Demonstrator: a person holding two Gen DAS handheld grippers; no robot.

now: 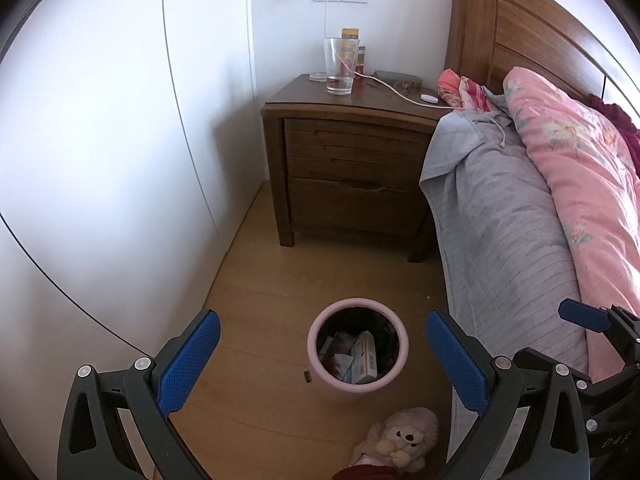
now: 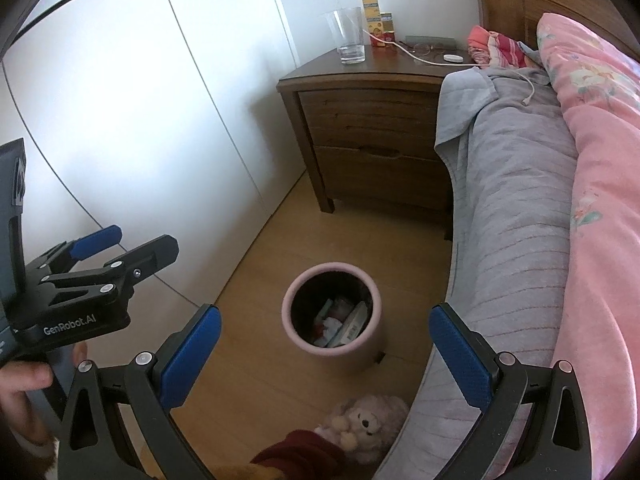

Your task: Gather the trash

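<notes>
A pink round trash bin (image 1: 357, 346) (image 2: 331, 310) stands on the wood floor beside the bed. Inside it lie a small white and orange carton (image 1: 366, 358) (image 2: 352, 324) and crumpled wrappers. My left gripper (image 1: 322, 354) hangs above the bin, open, with nothing between its blue pads. My right gripper (image 2: 325, 346) is also open and empty over the bin. In the right wrist view the left gripper (image 2: 100, 248) shows at the left edge, held by a hand (image 2: 24, 380). A tiny dark scrap (image 1: 307, 377) (image 2: 380, 357) lies on the floor by the bin's base.
A wooden nightstand (image 1: 352, 168) (image 2: 368, 132) stands behind the bin, carrying a clear glass (image 1: 339, 66) (image 2: 350, 36), small boxes, glasses and a white cable. The bed with grey sheet (image 1: 504, 216) and pink quilt (image 2: 600, 184) lies right. A plush toy (image 1: 400, 436) (image 2: 364, 424) sits on the floor. White wardrobe doors (image 1: 120, 120) stand left.
</notes>
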